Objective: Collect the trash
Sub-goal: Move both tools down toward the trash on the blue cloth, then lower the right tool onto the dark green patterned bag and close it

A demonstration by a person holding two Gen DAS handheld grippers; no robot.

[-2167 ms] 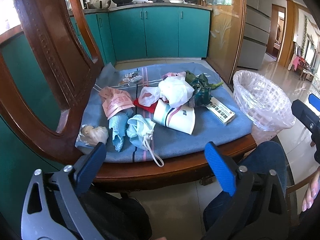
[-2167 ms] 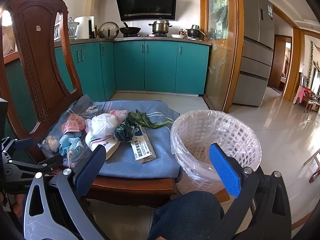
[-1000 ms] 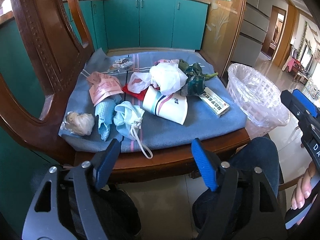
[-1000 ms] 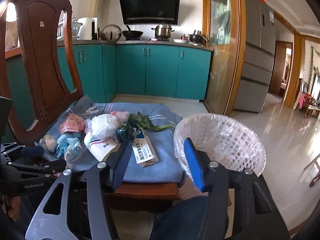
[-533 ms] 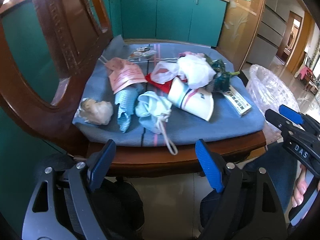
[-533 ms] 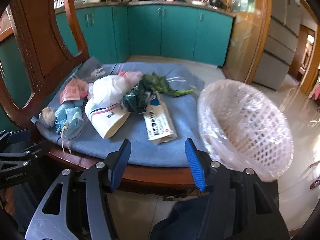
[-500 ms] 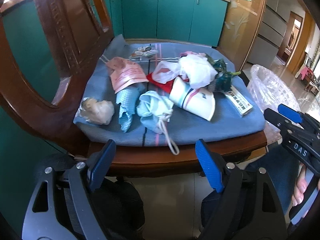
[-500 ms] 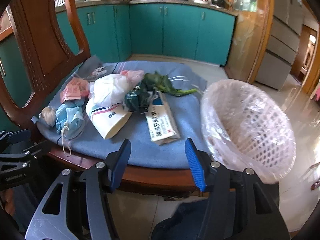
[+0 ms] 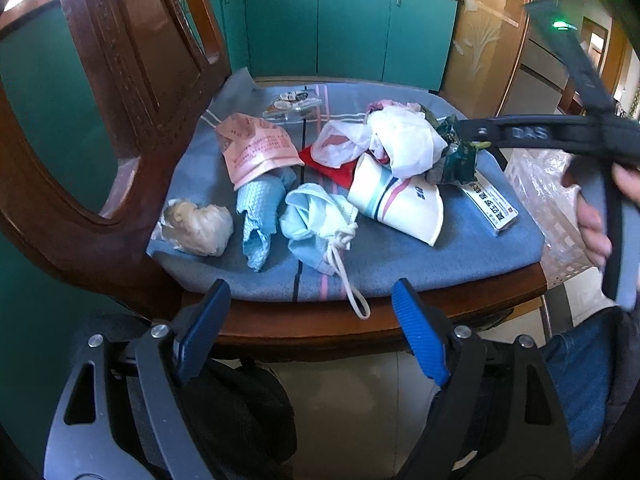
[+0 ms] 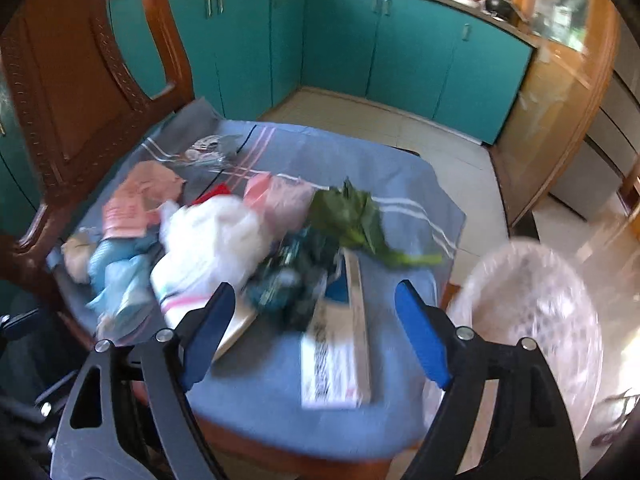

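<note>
You hold the left gripper (image 9: 308,328) wide and empty short of the chair seat (image 9: 400,264), where the trash lies piled: crumpled tissue (image 9: 196,224), face mask (image 9: 316,228), paper cup (image 9: 396,204). Your right gripper (image 10: 316,328) is opening over the flat box (image 10: 340,356), nothing gripped. Next, I judge, lower onto the box, then swing to the lined basket (image 10: 532,320).

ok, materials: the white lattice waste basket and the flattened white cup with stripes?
White lattice waste basket: looks like moulded plastic, open grid walls, lined with a thin glossy clear film bag. Flattened white striped cup: probably coated paper, matte, creased flat rather than cracked.
</note>
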